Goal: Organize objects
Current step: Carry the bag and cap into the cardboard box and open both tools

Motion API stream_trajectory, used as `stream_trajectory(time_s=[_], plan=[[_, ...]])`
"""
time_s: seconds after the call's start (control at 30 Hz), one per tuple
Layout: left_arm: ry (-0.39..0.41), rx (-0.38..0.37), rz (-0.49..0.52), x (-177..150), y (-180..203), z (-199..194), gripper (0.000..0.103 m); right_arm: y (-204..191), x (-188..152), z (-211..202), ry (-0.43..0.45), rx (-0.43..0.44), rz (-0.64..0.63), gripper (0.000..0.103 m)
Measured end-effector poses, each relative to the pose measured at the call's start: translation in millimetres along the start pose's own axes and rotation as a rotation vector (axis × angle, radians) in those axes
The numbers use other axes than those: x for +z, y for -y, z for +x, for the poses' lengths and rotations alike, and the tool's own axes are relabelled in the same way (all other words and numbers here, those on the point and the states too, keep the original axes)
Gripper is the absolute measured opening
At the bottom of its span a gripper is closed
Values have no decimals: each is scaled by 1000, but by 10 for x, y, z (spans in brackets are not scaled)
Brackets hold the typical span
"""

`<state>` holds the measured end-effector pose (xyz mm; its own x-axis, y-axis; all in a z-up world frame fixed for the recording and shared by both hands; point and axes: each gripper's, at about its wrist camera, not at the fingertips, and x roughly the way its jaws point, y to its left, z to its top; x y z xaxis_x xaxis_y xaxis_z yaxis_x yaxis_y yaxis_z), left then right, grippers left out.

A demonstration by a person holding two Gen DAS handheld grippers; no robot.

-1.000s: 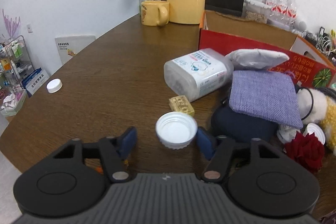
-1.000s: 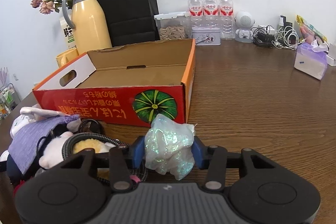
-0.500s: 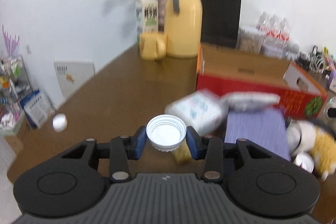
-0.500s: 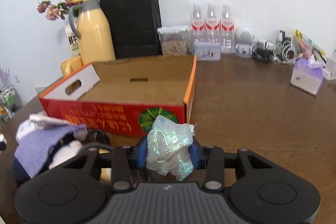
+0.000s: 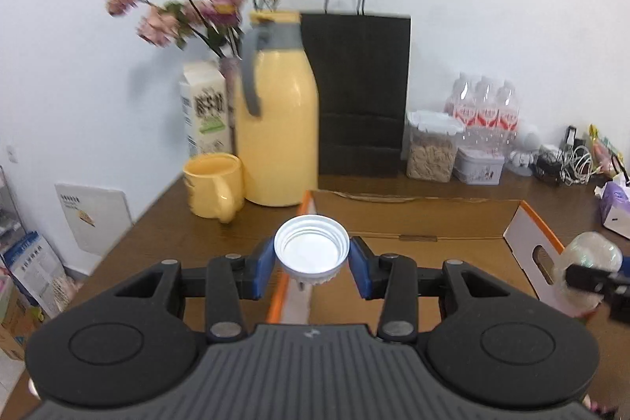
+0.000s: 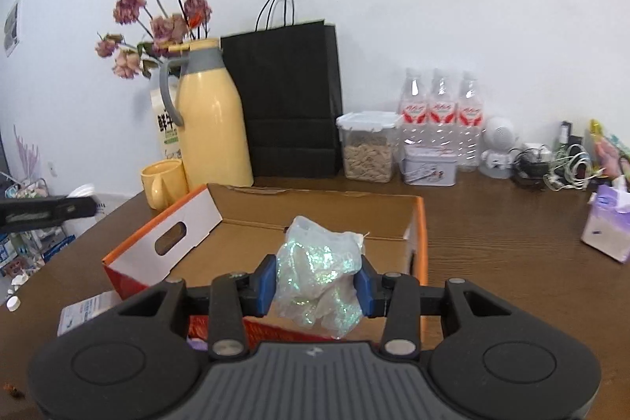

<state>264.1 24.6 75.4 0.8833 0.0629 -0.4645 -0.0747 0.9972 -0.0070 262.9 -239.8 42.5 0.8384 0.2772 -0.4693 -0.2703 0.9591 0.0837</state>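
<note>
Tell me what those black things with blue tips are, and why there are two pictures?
Each black thing is a grabbing tool that a person holds, one per hand. A small camera sits on each, so each picture looks out along one tool. The left tool pinches a white bottle cap. The right tool pinches a shiny crumpled wrapper. Both hang over an open cardboard box on a brown table. Behind stand a yellow jug, a yellow mug and a black paper bag.

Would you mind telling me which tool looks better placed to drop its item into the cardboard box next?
Probably the right tool: its iridescent wad hangs over the cardboard box floor. The left tool holds the white cap over the wall.
</note>
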Motion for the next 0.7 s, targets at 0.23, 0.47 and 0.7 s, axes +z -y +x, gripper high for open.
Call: stream_trajectory(time_s=[0.23, 0.47, 0.7], plan=[[-150, 30, 11, 88, 227, 641, 41, -125, 43, 646, -104, -36, -34, 40], [-243, 56, 72, -19, 423, 1016, 42, -37, -85, 1091, -188, -64, -26, 40], [-233, 26, 117, -96, 493, 1125, 45, 54, -162, 1139, -194, -55, -26, 54]])
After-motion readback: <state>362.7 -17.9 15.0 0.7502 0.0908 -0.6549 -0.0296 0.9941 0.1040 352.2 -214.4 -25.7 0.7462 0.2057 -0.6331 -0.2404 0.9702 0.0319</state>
